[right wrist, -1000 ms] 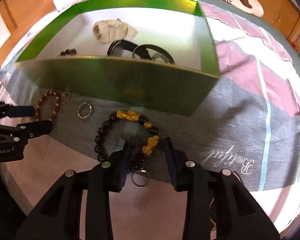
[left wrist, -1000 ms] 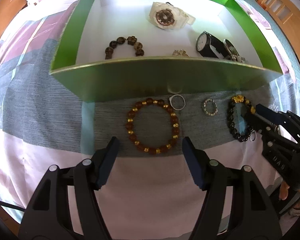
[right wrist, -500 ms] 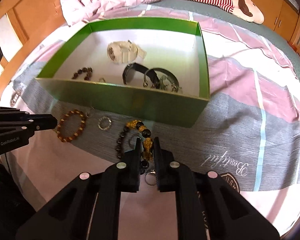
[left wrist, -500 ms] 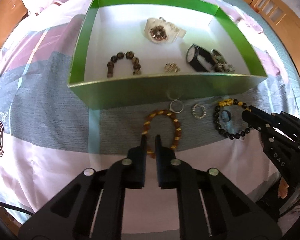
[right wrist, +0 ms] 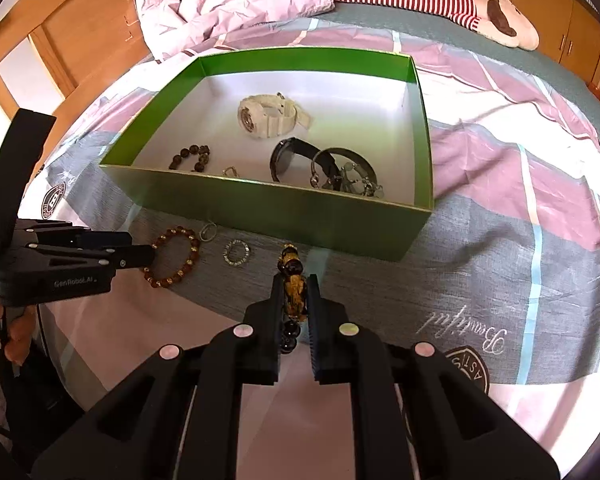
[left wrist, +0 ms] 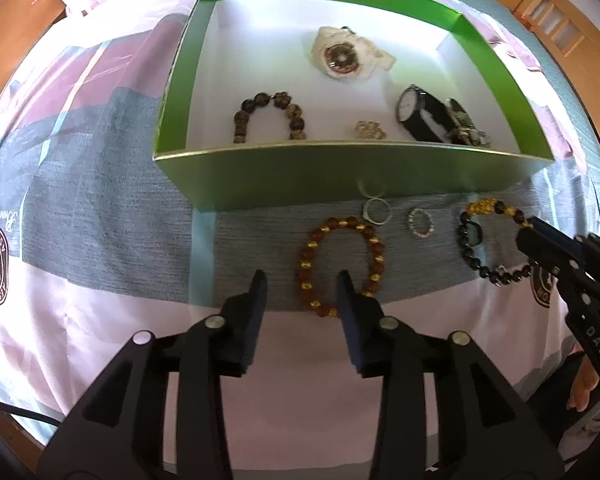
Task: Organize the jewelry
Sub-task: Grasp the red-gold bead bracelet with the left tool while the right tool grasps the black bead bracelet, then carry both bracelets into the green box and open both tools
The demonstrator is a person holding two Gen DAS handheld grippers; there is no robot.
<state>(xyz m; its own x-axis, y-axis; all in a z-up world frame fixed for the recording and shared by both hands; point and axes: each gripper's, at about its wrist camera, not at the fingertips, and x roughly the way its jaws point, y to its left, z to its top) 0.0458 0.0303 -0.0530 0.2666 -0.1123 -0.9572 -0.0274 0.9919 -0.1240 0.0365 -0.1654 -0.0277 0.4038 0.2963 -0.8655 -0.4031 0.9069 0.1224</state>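
The right hand-held gripper (right wrist: 294,300) is clamped on the black-and-gold bead bracelet (right wrist: 294,294), which is pinched between its 2 fingers above the bed (right wrist: 500,240), just in front of the green box (right wrist: 280,208). The left hand-held gripper (left wrist: 302,292) has just been opening and stands partly open; its fingers straddle the near left side of the amber bead bracelet (left wrist: 340,264) lying on the grey band of the bedcover, without pressing it. Between the 2 bracelets lie a plain ring (left wrist: 377,211) and a beaded ring (left wrist: 421,223). Inside the box sit a white watch (left wrist: 346,58), a black watch (left wrist: 420,116) and a brown bead bracelet (left wrist: 268,116).
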